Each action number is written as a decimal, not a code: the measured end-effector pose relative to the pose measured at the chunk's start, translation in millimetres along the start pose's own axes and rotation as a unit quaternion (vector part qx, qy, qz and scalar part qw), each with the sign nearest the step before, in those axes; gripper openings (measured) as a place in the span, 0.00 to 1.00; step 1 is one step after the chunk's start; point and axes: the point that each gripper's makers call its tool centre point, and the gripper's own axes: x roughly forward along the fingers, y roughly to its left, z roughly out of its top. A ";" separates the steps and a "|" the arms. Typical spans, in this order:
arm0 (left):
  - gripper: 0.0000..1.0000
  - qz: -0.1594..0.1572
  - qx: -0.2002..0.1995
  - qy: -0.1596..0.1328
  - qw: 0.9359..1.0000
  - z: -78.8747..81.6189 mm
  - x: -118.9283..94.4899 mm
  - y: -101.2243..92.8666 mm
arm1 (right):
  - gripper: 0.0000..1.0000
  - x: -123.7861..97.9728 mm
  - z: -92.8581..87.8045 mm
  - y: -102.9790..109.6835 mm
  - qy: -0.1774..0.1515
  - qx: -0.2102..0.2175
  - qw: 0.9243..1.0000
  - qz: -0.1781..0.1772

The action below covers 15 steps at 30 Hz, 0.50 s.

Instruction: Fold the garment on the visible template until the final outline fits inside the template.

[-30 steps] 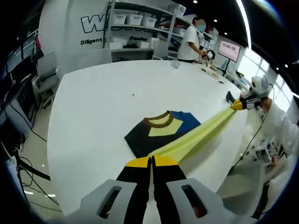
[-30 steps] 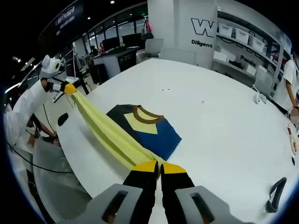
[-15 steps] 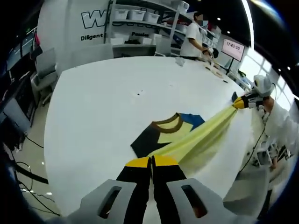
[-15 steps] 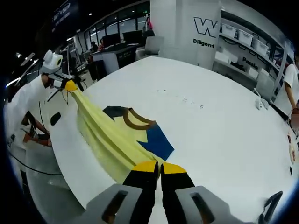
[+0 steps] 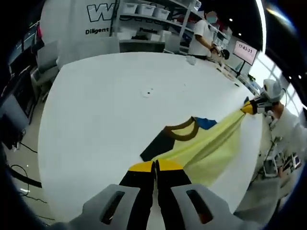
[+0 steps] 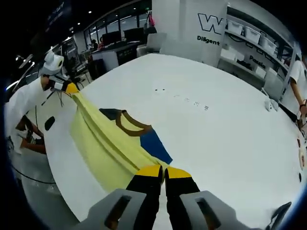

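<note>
The garment (image 5: 192,143), a T-shirt with a brown collar, dark and blue panels and a pale yellow body, lay on the white counter (image 5: 105,100) near its edge. Its yellow hem side was lifted and stretched taut between the two tongs. In the left gripper view the left tongs (image 5: 155,166) were pressed together on one corner of the yellow fabric, and the right tongs (image 5: 247,108) showed far off, pinching the other corner. In the right gripper view the right tongs (image 6: 163,171) were likewise closed on the cloth (image 6: 108,143), with the left tongs (image 6: 72,88) at the far end of the stretched edge.

The step in hand looked like carrying the hem over toward the collar to make a fold. To do it well, both tongs would need to travel together at the same height, keeping the edge taut enough that it stayed straight, yet not so tight that the shirt's lower layer was dragged across the counter. The edge should land parallel to the collar side and square. No template outline could be made out on the counter, so the fit could not be judged. A person (image 5: 199,36) stood at shelves beyond the far side of the counter.
</note>
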 end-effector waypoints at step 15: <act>0.00 0.007 -0.007 0.017 1.000 -5.2 40.0 18.9 | 0.00 38.1 -1.0 -17.4 0.012 -0.004 1.000 -0.001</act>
